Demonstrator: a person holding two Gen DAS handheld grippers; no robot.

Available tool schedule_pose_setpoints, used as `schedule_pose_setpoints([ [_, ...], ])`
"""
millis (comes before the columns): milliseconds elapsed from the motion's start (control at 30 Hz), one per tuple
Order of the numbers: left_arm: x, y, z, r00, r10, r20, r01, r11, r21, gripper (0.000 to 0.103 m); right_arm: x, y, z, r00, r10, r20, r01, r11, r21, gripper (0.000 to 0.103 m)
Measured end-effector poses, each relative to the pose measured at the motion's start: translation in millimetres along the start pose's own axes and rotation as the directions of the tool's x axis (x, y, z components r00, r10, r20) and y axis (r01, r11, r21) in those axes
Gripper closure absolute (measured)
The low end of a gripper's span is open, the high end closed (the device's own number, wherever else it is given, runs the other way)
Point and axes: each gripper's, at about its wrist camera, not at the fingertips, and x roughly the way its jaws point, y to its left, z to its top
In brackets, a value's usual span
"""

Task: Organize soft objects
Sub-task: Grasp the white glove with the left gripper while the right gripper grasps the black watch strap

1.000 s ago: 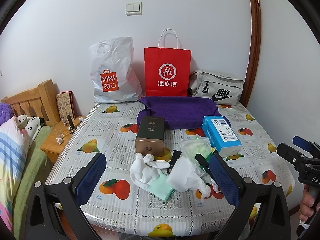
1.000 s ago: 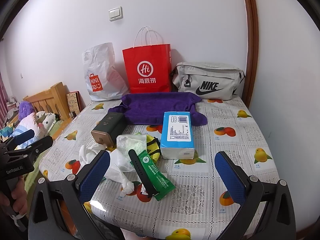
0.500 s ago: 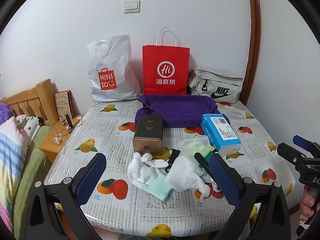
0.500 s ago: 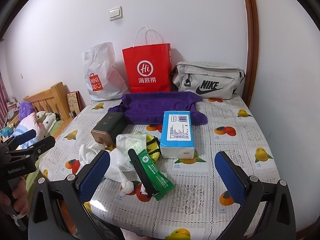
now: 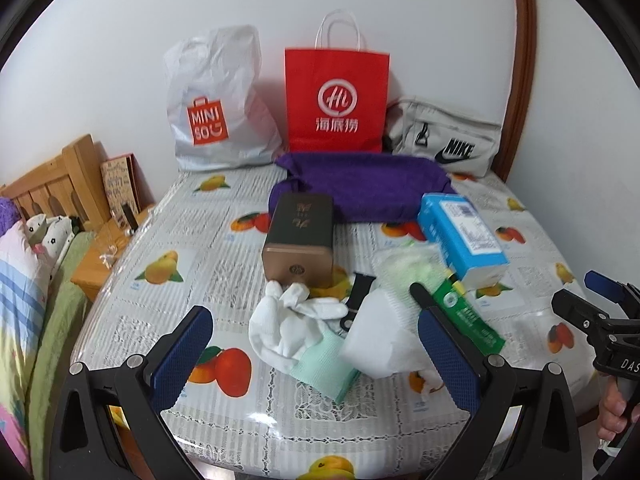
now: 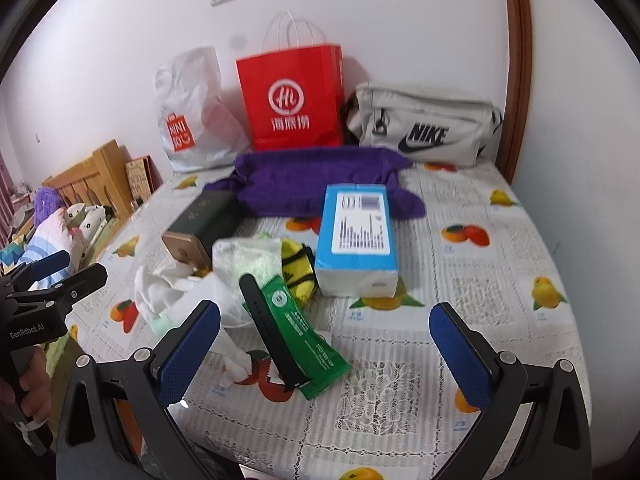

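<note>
1. Soft objects: we are finding them heaped at the near middle of the table (image 5: 132, 280). A white glove (image 5: 294, 320) is lying on a mint-green cloth (image 5: 326, 368), touching a crumpled white tissue (image 5: 380, 340); a pale green cloth in a clear wrap (image 6: 246, 260) and a yellow-and-black sock (image 6: 298, 270) are sitting just behind.
2. Hard and packaged items: we are seeing a black watch strap (image 6: 268, 332) lying across a green sachet (image 6: 310, 340), with a dark gold-ended box (image 5: 302, 240) and a blue tissue pack (image 6: 358, 236) beside the heap.
3. Far edge: a purple towel (image 5: 360, 188) is lying before a white Miniso bag (image 5: 216, 104), a red paper bag (image 5: 336, 100) and a grey Nike pouch (image 6: 424, 128).
4. Left gripper (image 5: 316, 352): we are holding it with jaws spread wide and empty, just short of the glove.
5. Right gripper (image 6: 326, 348): jaws likewise parted, carrying nothing, framing the strap and sachet.
6. Step in hand: we are judging this as the approach; nothing is gathered yet.
7. Next move: we are expecting to lower one gripper onto a single soft piece, probably the glove, pinching a raised fold while avoiding the strap.
</note>
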Motion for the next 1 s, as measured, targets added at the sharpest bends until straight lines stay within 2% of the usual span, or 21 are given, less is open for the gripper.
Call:
schedule_pose_setpoints([
  [167,29,5,-6,0.997,0.024,-0.068,-0.024,1.0,0.006,0.0,26,-7,-6,0.999,-0.001,-0.041,0.001,1.0,0.014,0.0],
  [500,76,20,-15,0.988,0.039,-0.152,-0.043,0.999,-0.023,0.0,78,-19,-20,0.991,0.012,-0.132,-0.009,1.0,0.025,0.003],
  [733,96,31,-19,0.981,0.035,-0.189,-0.045,0.998,-0.053,0.0,95,-9,-30,0.982,0.12,-0.146,-0.121,0.993,0.0,0.025],
  [767,97,32,-19,0.981,0.034,-0.192,-0.046,0.997,-0.055,0.0,95,-6,-30,0.982,0.118,-0.151,-0.121,0.993,-0.015,0.031],
  [867,101,35,-20,0.98,0.028,-0.198,-0.042,0.997,-0.065,0.0,88,9,-33,0.977,0.167,-0.132,-0.178,0.981,-0.077,0.035],
  [967,104,37,-21,0.979,0.017,-0.202,-0.033,0.997,-0.075,0.0,86,29,-39,0.975,0.18,-0.13,-0.202,0.963,-0.179,0.047],
  [1000,105,38,-22,0.979,0.014,-0.202,-0.03,0.997,-0.077,0.0,88,34,-41,0.974,0.178,-0.137,-0.204,0.958,-0.201,0.048],
])
